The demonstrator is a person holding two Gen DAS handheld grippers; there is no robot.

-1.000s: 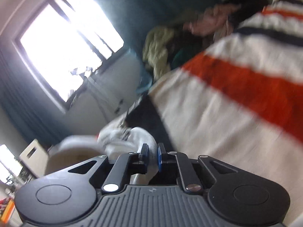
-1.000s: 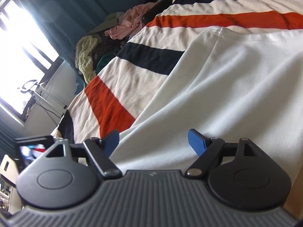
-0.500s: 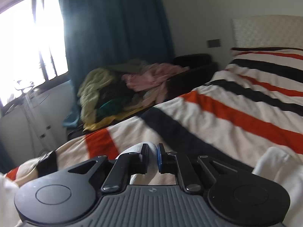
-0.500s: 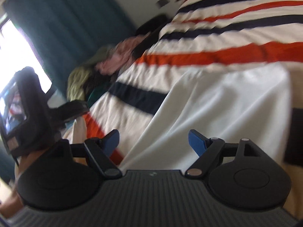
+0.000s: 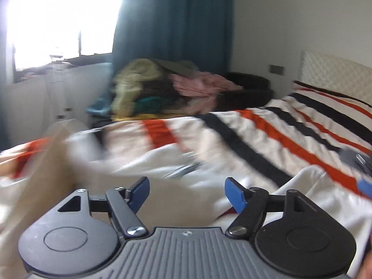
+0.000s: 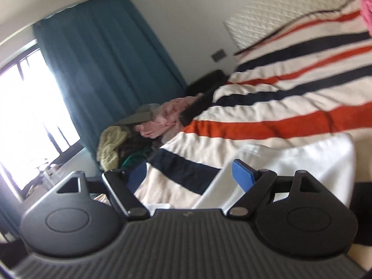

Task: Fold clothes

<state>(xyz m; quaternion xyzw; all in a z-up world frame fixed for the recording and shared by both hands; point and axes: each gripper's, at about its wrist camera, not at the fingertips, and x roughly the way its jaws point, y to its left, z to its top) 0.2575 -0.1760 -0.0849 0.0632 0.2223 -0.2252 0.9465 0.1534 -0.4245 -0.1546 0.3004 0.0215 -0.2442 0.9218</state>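
Left wrist view: the left gripper (image 5: 186, 193) was seen with its blue fingertips (image 5: 234, 194) spread wide and nothing held between them; beneath and beyond the gap a white garment (image 5: 162, 162) was spread on the striped bedspread (image 5: 290, 134), blurred by motion, so its folds and edges could not be read with confidence. A dark printed mark was noted on the cloth near the middle, and a tan blurred shape at the left could not be identified. In the right wrist view the right gripper (image 6: 190, 174) was likewise found wide open and empty, with the white garment (image 6: 313, 158) lying just beside and under its right fingertip (image 6: 241, 174), one edge running down toward the gripper body. Farther out, a heap of unfolded clothes (image 6: 144, 134) was observed off the bed's far side, before a teal curtain (image 6: 111, 74) and a bright window (image 6: 30, 121). With neither gripper gripping, the fold was judged unsecured: loose cloth could slump or spring back if it had been laid unevenly. A hasty closing of the fingers was judged likely to pinch the bedspread along with the garment, since both are pale and lie in contact. Two layers could also be caught where one was wanted, and the crease dragged crooked. Glare from the window was judged apt to hide the hem.
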